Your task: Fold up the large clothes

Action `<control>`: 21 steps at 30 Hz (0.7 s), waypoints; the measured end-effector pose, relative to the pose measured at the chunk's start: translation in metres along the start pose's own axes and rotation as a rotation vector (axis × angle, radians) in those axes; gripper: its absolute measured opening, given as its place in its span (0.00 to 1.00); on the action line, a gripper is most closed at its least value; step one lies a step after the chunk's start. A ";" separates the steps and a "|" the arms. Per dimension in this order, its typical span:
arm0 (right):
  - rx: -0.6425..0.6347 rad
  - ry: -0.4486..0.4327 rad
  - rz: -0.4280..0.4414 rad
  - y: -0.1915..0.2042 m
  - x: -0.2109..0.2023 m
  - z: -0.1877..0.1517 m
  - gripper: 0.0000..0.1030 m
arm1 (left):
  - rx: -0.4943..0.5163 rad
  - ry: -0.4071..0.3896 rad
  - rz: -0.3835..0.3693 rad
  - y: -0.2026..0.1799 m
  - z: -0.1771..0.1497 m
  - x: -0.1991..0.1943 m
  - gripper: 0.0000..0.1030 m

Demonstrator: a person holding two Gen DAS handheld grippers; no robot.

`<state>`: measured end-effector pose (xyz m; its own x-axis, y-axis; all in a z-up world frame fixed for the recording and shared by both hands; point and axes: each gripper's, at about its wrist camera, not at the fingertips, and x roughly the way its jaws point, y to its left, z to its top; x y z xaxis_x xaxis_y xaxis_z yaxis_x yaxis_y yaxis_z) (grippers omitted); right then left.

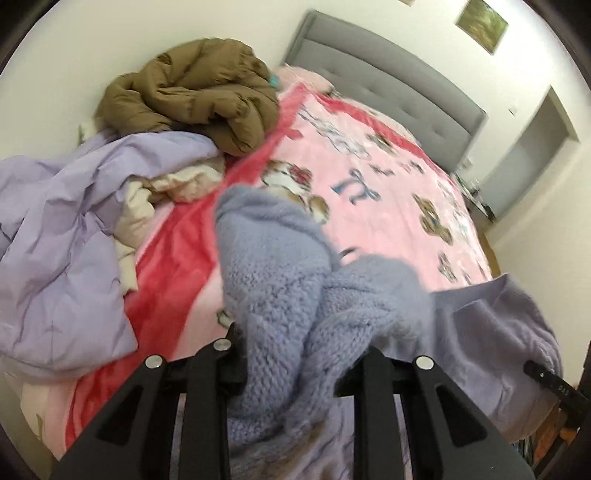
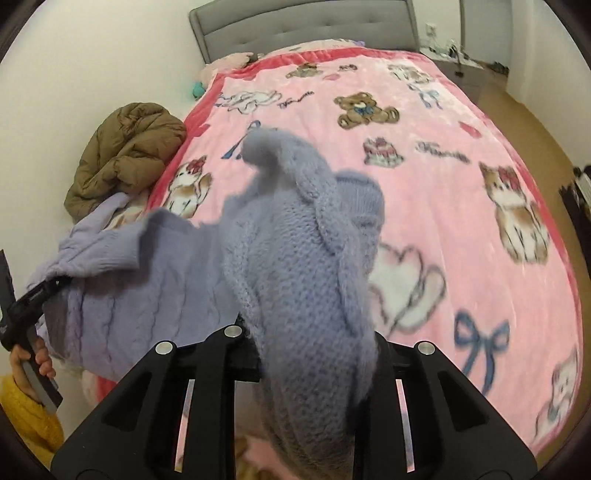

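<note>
Jaws of both the left gripper and right gripper clench the lavender knit sweater above the pink blanket.

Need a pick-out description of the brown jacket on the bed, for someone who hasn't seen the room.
Start at the bed with the pink teddy-bear blanket and grey headboard. Follow its wall-side edge to the heap of clothes there. The brown puffer jacket is the crumpled, quilted bundle nearest the headboard; the garments beside it are lilac and cream, and it alone is olive-brown and puffy.
</note>
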<state>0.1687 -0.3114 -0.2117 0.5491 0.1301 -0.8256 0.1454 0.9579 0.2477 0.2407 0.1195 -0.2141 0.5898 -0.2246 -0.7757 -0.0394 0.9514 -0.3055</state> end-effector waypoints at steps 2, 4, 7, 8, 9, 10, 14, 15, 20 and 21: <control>0.021 0.029 0.001 0.002 -0.014 -0.020 0.20 | 0.011 0.029 -0.020 -0.004 -0.005 -0.010 0.23; 0.062 0.057 0.013 -0.001 -0.023 -0.040 0.20 | 0.009 0.051 -0.032 -0.007 -0.010 -0.013 0.23; 0.149 0.080 0.018 -0.015 -0.032 -0.069 0.20 | 0.063 0.058 -0.028 -0.028 -0.021 -0.018 0.23; 0.181 0.086 0.018 -0.024 -0.034 -0.077 0.20 | 0.067 0.054 -0.039 -0.034 -0.023 -0.020 0.23; 0.213 0.080 0.020 -0.033 -0.037 -0.084 0.20 | 0.076 0.056 -0.048 -0.044 -0.025 -0.022 0.23; 0.230 0.077 0.021 -0.038 -0.039 -0.088 0.20 | 0.091 0.057 -0.062 -0.057 -0.025 -0.023 0.23; 0.271 0.017 0.022 -0.078 -0.052 -0.090 0.19 | 0.178 0.019 -0.104 -0.118 -0.024 -0.028 0.23; 0.264 0.000 0.018 -0.088 -0.057 -0.087 0.20 | 0.205 0.005 -0.114 -0.140 -0.023 -0.028 0.23; 0.210 -0.126 0.000 -0.157 -0.083 -0.057 0.20 | 0.257 -0.074 -0.185 -0.246 -0.011 -0.007 0.23; 0.203 -0.150 -0.005 -0.177 -0.086 -0.049 0.20 | 0.262 -0.081 -0.191 -0.265 -0.009 0.001 0.23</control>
<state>0.0557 -0.4793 -0.2090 0.6615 0.0712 -0.7465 0.3029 0.8853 0.3529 0.2446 -0.1344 -0.1384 0.6294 -0.3967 -0.6681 0.2804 0.9179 -0.2809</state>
